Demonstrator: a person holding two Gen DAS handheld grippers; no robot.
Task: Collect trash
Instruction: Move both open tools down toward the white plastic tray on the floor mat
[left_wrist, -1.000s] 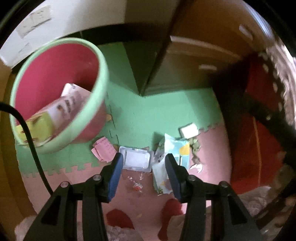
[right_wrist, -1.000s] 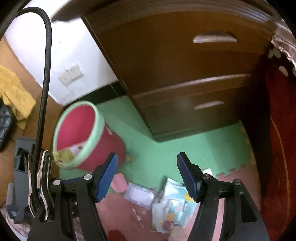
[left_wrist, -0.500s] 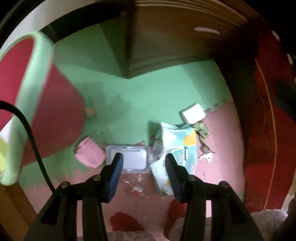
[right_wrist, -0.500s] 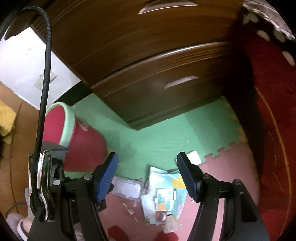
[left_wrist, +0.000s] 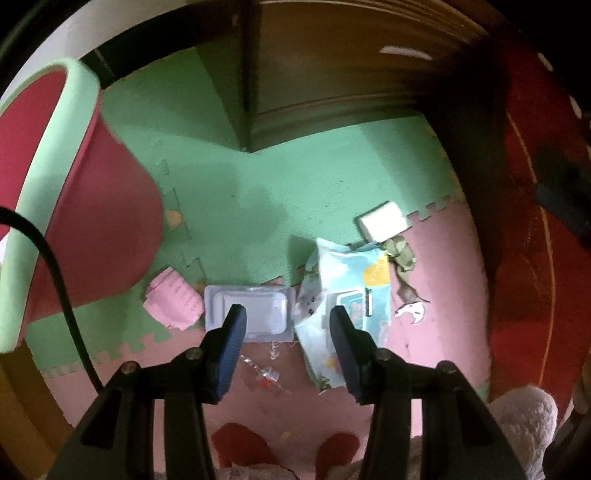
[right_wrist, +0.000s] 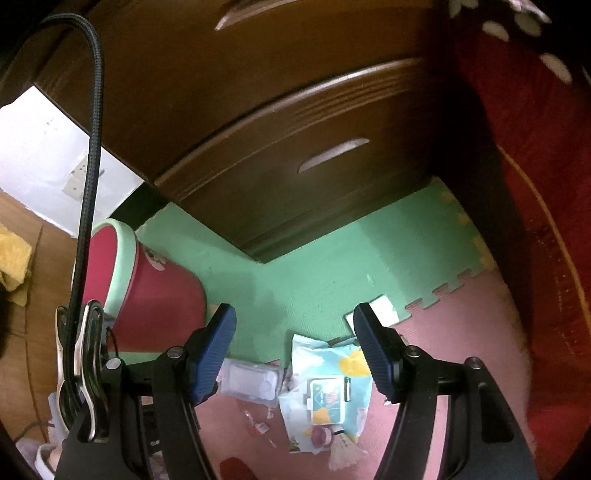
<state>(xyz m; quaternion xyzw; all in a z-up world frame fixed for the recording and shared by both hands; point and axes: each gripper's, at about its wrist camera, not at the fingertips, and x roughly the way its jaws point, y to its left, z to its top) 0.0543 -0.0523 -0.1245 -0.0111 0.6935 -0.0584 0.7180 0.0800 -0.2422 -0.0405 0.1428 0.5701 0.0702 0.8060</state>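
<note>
Green-and-pink foam matting (left_wrist: 332, 177) is lying under your spread, empty left gripper (left_wrist: 284, 325) and right gripper (right_wrist: 291, 339), likely snagging the clear plastic blister tray (left_wrist: 251, 314) crookedly.

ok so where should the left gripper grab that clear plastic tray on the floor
Take the clear plastic tray by its raised rim, across the short width, coming straight down from above. It lies flat on the foam mat, so nothing offers a side hold. Its near edge is free; pink paper sits at its left end and the wipes pack at its right. The left gripper hangs just above, jaws open.
</note>
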